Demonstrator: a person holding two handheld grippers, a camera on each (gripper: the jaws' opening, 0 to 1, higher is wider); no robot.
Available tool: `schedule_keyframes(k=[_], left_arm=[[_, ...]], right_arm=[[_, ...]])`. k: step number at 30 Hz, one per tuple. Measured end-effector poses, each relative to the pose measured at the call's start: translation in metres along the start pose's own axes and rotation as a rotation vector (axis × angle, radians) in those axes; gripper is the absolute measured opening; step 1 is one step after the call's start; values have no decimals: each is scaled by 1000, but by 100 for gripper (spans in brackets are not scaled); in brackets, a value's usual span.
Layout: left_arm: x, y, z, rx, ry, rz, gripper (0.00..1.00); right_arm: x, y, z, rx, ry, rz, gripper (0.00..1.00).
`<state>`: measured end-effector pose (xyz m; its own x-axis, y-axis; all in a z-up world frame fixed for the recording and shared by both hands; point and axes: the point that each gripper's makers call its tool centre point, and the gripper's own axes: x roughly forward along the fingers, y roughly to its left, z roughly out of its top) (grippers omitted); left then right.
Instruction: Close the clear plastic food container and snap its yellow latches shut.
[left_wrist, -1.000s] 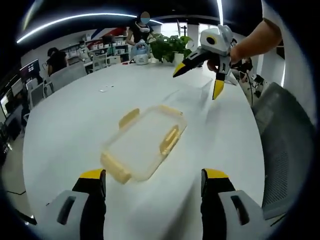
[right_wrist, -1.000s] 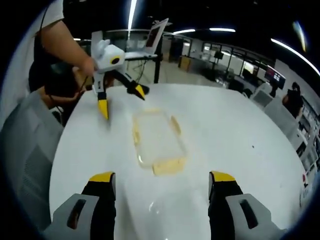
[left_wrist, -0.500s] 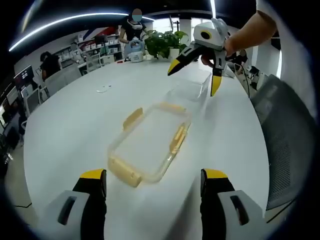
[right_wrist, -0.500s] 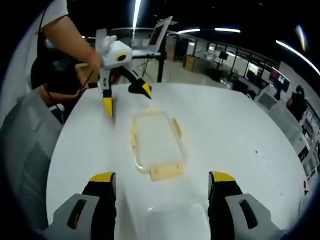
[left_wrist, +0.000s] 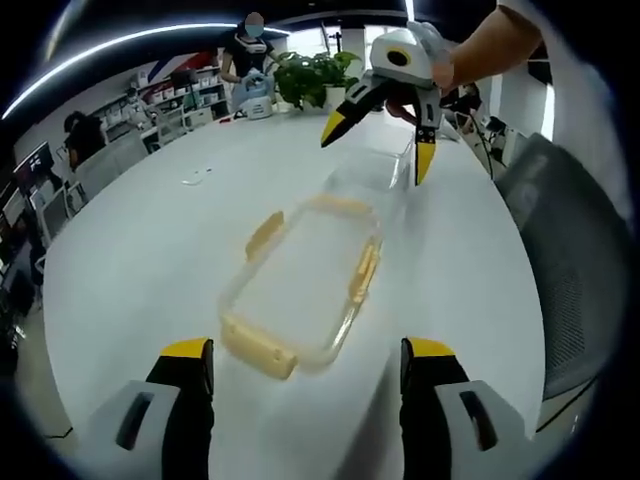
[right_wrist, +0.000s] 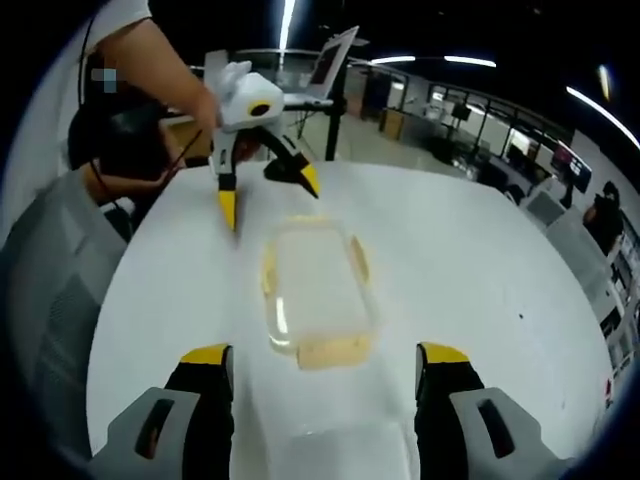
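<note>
Lid (left_wrist: 300, 285) w/ yellow latches (left_wrist: 258, 347) flat on white table (left_wrist: 140, 240), clear container (left_wrist: 375, 175) beside it; L gripper (left_wrist: 305, 375) & R gripper (right_wrist: 318, 375) both spread, holding nothing

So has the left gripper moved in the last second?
Yes. In the right gripper view the left gripper has shifted sideways toward the far end of the lid, with one tong tip now above that edge.

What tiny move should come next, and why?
Probably lower the right hand-held gripper onto the clear container and grip its wall. The jaws hang open just above it, and the lid with its yellow latches lies apart on the table, so nothing is closed yet.
</note>
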<state>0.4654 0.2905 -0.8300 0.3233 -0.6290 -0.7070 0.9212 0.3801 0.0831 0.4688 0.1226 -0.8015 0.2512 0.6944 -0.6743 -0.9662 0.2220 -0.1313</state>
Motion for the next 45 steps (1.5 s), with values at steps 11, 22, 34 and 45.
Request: schedule_keyframes(k=[11,22,34,45], left_arm=[[3,3,-4,55,36,-27,74],[4,7,-10,156,97,-60,74],[10,12,-10,266,146,-97,72],[13,22,-11,285,164,-113,71]], right_arm=[[12,5,0,-60,46,42,72],[23,7,-5,-68,106,92,69],[36,4,-10,-64,163,109,68],[39,3,-18,-68,224,148,67]])
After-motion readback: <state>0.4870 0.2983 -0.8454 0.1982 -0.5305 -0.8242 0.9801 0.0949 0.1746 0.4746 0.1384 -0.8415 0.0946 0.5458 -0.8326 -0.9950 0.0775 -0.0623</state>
